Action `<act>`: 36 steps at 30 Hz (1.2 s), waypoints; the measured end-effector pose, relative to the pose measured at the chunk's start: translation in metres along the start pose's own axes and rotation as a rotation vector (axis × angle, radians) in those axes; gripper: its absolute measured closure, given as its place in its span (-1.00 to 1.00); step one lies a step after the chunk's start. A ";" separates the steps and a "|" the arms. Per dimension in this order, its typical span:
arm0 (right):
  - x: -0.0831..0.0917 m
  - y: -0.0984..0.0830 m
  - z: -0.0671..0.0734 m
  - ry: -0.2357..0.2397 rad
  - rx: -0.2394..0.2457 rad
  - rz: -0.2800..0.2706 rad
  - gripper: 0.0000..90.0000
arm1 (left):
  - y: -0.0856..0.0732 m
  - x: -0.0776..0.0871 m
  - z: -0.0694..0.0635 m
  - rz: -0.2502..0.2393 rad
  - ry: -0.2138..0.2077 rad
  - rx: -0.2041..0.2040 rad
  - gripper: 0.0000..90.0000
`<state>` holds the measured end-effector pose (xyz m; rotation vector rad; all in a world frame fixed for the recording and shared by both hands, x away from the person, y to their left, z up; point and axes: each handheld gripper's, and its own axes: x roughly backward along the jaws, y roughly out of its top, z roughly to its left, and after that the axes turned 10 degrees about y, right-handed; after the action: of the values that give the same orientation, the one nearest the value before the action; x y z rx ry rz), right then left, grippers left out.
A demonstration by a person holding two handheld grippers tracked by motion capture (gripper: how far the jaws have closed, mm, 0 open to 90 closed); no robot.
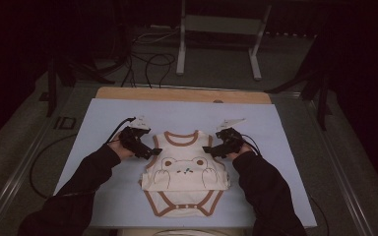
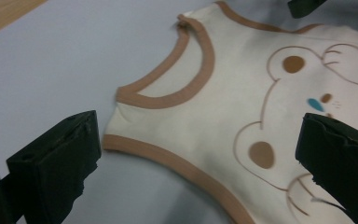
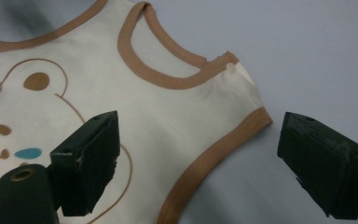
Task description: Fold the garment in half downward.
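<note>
1. Cream baby bodysuit (image 1: 186, 172) with brown trim, laid flat and face up on the pale blue mat (image 1: 103, 123), neck toward the far edge, snap crotch toward the near edge.
2. Printed on the chest: a bear face (image 1: 186, 167) with brown ears, a blue nose and raised paws.
3. Left gripper (image 1: 150, 152) at the garment's left shoulder, jaws spread wide and released, gripping nothing.
4. In the left gripper view: one jaw over bare mat just beside the brown armhole trim (image 2: 168, 161), the other over the bear print; shoulder fabric lying between them.
5. Right gripper (image 1: 209, 150) at the right shoulder, jaws likewise parted and released.
6. In the right gripper view: one jaw above the cream fabric near the bear's ear, the other over bare mat beyond the sleeve edge (image 3: 242, 123).
7. Whether any jaw tip touches the cloth: cannot tell.
8. Dark-sleeved forearms entering from the near edge, one on each side of the bodysuit.
9. Wooden table edge (image 1: 182, 94) showing beyond the mat's far side.
</note>
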<state>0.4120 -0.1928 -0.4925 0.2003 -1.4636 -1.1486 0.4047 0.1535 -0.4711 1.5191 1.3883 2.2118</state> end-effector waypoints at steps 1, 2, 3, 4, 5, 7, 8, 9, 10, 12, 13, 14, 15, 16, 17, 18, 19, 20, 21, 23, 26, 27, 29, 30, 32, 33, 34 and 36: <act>-0.001 0.001 -0.002 -0.003 -0.003 0.002 -0.71 | 0.000 -0.002 0.001 0.005 -0.002 0.003 -0.99; -0.003 0.002 -0.004 -0.001 -0.008 0.005 -0.71 | 0.001 -0.004 0.003 0.008 -0.003 0.007 -0.99; -0.004 0.003 -0.005 -0.002 -0.012 0.005 -0.71 | 0.001 -0.007 0.004 0.014 -0.006 0.013 -0.99; -0.006 0.004 -0.007 -0.003 -0.016 0.006 -0.71 | 0.000 -0.010 0.006 0.023 -0.006 0.017 -0.99; -0.008 0.005 -0.009 -0.002 -0.021 0.009 -0.71 | 0.000 -0.012 0.007 0.031 -0.010 0.025 -0.99; -0.010 0.007 -0.011 -0.002 -0.021 0.013 -0.71 | -0.001 -0.016 0.010 0.032 -0.015 0.041 -0.98; -0.011 0.008 -0.012 -0.001 -0.020 0.015 -0.72 | -0.001 -0.019 0.011 0.040 -0.015 0.045 -0.98; -0.012 0.009 -0.013 -0.002 -0.020 0.020 -0.72 | -0.002 -0.021 0.012 0.047 -0.017 0.056 -0.99; -0.013 0.010 -0.014 -0.005 -0.019 0.022 -0.72 | -0.002 -0.023 0.013 0.058 -0.019 0.063 -0.99; -0.015 0.012 -0.017 -0.001 -0.020 0.029 -0.72 | -0.002 -0.027 0.013 0.073 -0.024 0.067 -0.99; -0.016 0.013 -0.017 -0.002 -0.024 0.033 -0.72 | -0.002 -0.029 0.013 0.080 -0.031 0.076 -0.99; -0.017 0.014 -0.018 -0.004 -0.025 0.034 -0.72 | -0.002 -0.030 0.014 0.082 -0.039 0.081 -0.99; -0.018 0.015 -0.018 -0.006 -0.020 0.037 -0.73 | -0.001 -0.032 0.014 0.089 -0.042 0.079 -0.99; -0.019 0.016 -0.018 -0.001 -0.021 0.032 -0.75 | -0.001 -0.033 0.015 0.093 -0.044 0.078 -0.99; -0.021 0.017 -0.018 -0.005 -0.017 0.033 -0.74 | 0.000 -0.034 0.015 0.101 -0.046 0.076 -0.99; -0.022 0.017 -0.018 -0.009 -0.020 0.034 -0.74 | 0.000 -0.036 0.015 0.107 -0.039 0.076 -1.00; -0.023 0.018 -0.019 -0.019 -0.014 0.036 -0.72 | 0.001 -0.037 0.016 0.111 -0.040 0.068 -1.00; -0.024 0.018 -0.019 -0.009 -0.024 0.034 -0.72 | 0.002 -0.038 0.016 0.115 -0.032 0.066 -0.99; -0.024 0.019 -0.021 -0.007 -0.022 0.034 -0.72 | 0.003 -0.039 0.017 0.120 -0.024 0.070 -0.99; -0.027 0.020 -0.023 -0.013 -0.014 0.044 -0.72 | 0.004 -0.042 0.018 0.129 -0.013 0.071 -0.98; -0.031 0.021 -0.025 -0.021 -0.005 0.053 -0.72 | 0.004 -0.045 0.020 0.132 0.018 0.058 -0.91; -0.032 0.021 -0.026 -0.019 -0.002 0.058 -0.72 | 0.004 -0.047 0.021 0.131 0.017 0.056 -0.87; -0.034 0.021 -0.027 -0.031 -0.005 0.068 -0.72 | 0.003 -0.051 0.022 0.137 0.024 0.057 -0.85; -0.035 0.020 -0.028 -0.023 -0.010 0.074 -0.72 | 0.002 -0.053 0.022 0.141 0.022 0.065 -0.85; -0.038 0.019 -0.030 -0.034 -0.001 0.078 -0.70 | 0.001 -0.056 0.024 0.153 0.037 0.067 -0.84; -0.039 0.019 -0.030 -0.034 -0.001 0.086 -0.69 | 0.000 -0.057 0.024 0.158 0.036 0.066 -0.83; -0.040 0.018 -0.030 -0.039 -0.004 0.091 -0.67 | -0.001 -0.058 0.025 0.161 0.043 0.067 -0.83; -0.043 0.017 -0.032 -0.043 -0.010 0.097 -0.61 | -0.003 -0.060 0.025 0.161 0.056 0.068 -0.83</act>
<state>0.4589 -0.1711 -0.5150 0.0972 -1.4893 -1.0868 0.4529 0.1373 -0.5123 1.6592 1.4166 2.3392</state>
